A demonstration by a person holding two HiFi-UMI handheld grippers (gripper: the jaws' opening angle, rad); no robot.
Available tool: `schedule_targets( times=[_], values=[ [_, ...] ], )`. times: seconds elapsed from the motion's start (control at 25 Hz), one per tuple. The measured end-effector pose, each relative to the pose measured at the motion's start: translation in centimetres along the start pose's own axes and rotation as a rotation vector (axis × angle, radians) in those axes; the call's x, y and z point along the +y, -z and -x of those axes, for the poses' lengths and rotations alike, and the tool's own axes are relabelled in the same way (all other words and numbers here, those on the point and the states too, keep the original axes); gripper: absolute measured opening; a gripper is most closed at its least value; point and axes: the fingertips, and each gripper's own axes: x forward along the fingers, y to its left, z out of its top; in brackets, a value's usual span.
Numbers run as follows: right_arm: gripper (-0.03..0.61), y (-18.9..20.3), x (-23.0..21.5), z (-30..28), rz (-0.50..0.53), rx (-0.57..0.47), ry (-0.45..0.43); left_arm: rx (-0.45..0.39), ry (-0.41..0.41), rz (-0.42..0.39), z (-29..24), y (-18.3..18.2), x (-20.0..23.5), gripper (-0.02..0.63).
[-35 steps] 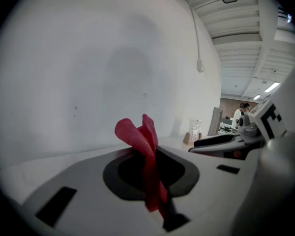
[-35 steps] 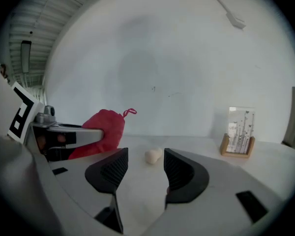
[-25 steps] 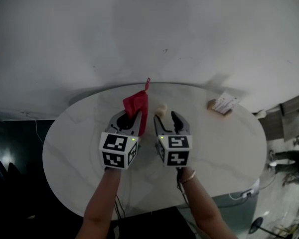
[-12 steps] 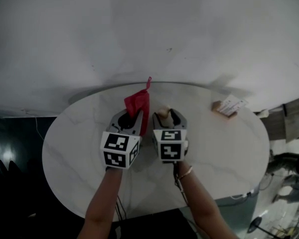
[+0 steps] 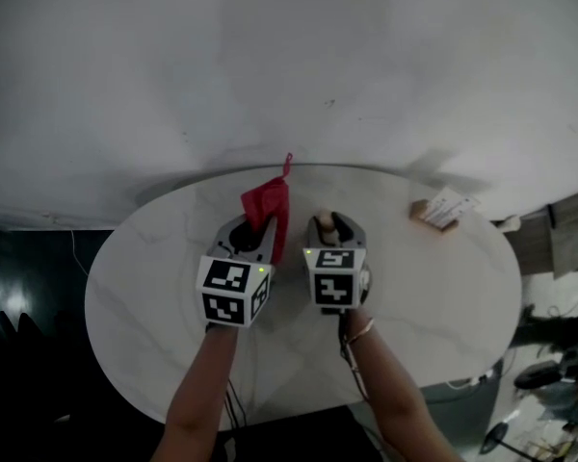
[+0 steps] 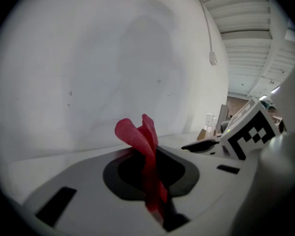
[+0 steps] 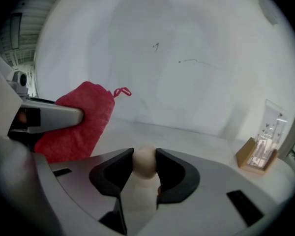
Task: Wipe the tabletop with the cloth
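Observation:
A red cloth (image 5: 268,203) sticks up out of my left gripper (image 5: 256,231), which is shut on it above the white oval tabletop (image 5: 433,287). In the left gripper view the cloth (image 6: 140,136) is pinched between the jaws and folds upward. My right gripper (image 5: 329,227) sits just right of the left one. Its jaws have just been closing, and now they press on the round head of a small cream peg figure (image 7: 145,161) standing between them. The right gripper view also shows the cloth (image 7: 81,119) at left, under one left-gripper finger (image 7: 54,116).
A small wooden stand with a clear card holder (image 5: 441,208) sits near the table's far right edge; in the right gripper view the stand (image 7: 259,151) is at right. A pale wall rises behind the table. Dark floor lies to the left, and clutter to the lower right.
The right gripper slid forward and left around the cream figure, and its jaws narrowed from wide open onto the figure's head. The left gripper and cloth stayed put.

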Motion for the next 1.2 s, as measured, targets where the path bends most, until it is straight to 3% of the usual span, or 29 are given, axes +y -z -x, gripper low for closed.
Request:
schedule_targets(
  times=[0.24,0.52,0.92,1.08,1.2],
  values=[
    [0.137,-2.0,-3.0,4.1,-0.040,-0.108,0.052,-0.011,0.046,-0.042,-0.6,-1.7,-1.5,0.041],
    [0.137,-1.5,-8.0,8.7,-0.093,-0.157,0.143,-0.008,0.171,-0.047,-4.1,-4.4,-5.9,0.041],
    [0.137,-0.7,-13.8,11.4,-0.119,-0.195,0.241,0.117,0.277,0.005,-13.1,-4.9,-13.7,0.040],
    [0.137,-0.7,-14.4,11.3,-0.116,-0.193,0.235,0.176,0.276,0.043,-16.3,-3.8,-15.1,0.040],
    [0.137,-0.6,-14.9,10.9,-0.104,-0.188,0.235,0.232,0.246,-0.002,-18.1,-3.0,-15.3,0.040]
  ],
)
